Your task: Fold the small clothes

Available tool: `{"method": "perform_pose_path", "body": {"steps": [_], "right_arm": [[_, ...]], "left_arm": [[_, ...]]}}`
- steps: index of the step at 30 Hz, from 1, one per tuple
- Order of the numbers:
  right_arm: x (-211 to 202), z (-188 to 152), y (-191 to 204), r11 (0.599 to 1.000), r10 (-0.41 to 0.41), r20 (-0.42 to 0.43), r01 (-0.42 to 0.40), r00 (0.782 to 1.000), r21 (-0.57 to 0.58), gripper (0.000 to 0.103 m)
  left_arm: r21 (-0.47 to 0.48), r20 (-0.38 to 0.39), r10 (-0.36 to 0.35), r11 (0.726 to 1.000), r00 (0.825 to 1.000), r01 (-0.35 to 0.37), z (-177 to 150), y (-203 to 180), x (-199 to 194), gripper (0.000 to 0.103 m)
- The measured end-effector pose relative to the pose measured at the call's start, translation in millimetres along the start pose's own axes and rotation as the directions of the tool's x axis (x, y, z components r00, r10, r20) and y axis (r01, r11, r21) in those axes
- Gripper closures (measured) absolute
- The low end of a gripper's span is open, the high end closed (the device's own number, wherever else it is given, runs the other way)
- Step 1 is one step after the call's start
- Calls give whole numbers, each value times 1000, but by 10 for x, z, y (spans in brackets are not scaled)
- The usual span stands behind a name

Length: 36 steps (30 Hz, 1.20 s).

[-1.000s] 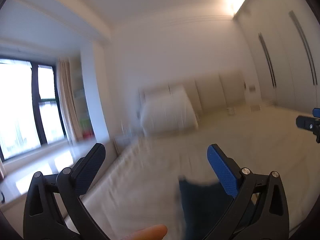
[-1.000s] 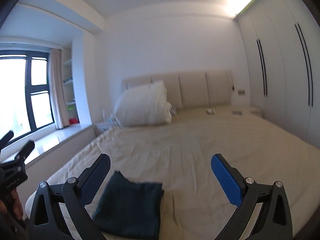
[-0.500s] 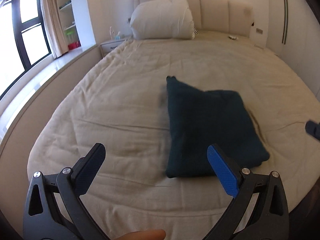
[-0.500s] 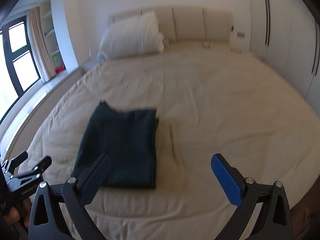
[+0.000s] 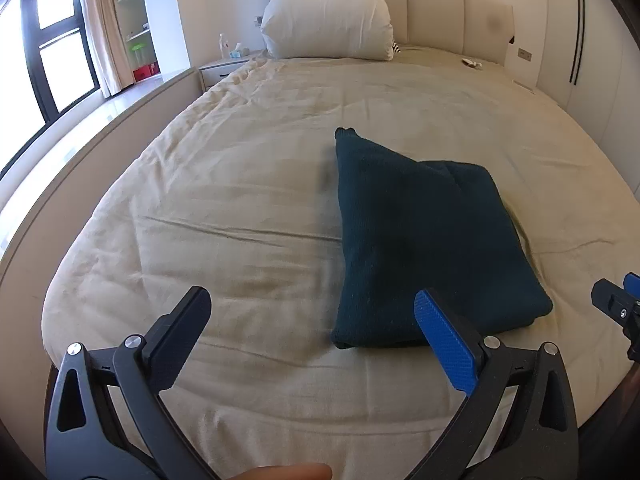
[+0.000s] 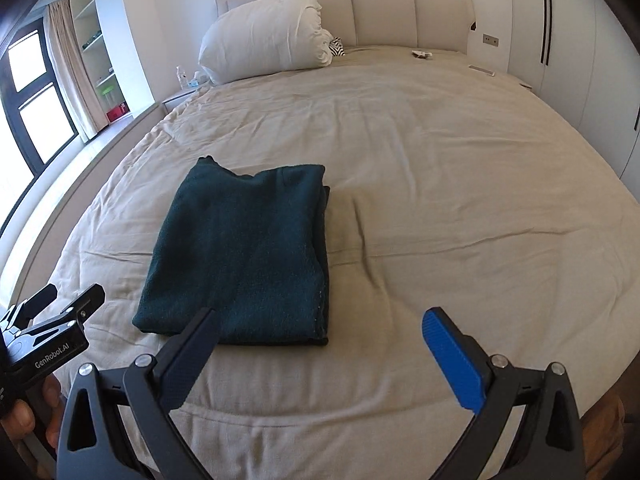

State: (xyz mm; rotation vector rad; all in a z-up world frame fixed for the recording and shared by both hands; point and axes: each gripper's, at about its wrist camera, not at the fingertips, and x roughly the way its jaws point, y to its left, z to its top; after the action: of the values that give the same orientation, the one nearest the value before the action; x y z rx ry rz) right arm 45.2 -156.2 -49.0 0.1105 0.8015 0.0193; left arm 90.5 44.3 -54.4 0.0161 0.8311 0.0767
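Both jaws wide, empty: left hand-held gripper (image 5: 312, 332), right hand-held gripper (image 6: 320, 344), above the bed's (image 6: 460, 208) near edge. Dark green garment (image 6: 244, 256) lies folded near that edge, left of centre. Judgement: pinch near corners together; far corner pokes out unevenly.

The left gripper (image 5: 312, 336) is held low with its jaws spread wide, nothing between them. A fingertip (image 5: 288, 472) is seen at 6 o'clock in the left wrist view. The right gripper (image 6: 320, 352) is likewise held with jaws wide apart and empty. In the right wrist view, the left gripper's body is seen at 8 o'clock, gripped by a hand (image 6: 24, 420). In the left wrist view, the right gripper's tips are seen at 3 o'clock.
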Motion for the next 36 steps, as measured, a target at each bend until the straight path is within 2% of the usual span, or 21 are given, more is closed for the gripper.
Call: {"method": "perform_pose_path", "body": {"steps": [36], "right_arm": [[38,-41,5,1000,-11,-26,11,1000,-9,0]], "left_arm": [[-1,-43,-14,1000,999,14,-37,-2,209,0]]}}
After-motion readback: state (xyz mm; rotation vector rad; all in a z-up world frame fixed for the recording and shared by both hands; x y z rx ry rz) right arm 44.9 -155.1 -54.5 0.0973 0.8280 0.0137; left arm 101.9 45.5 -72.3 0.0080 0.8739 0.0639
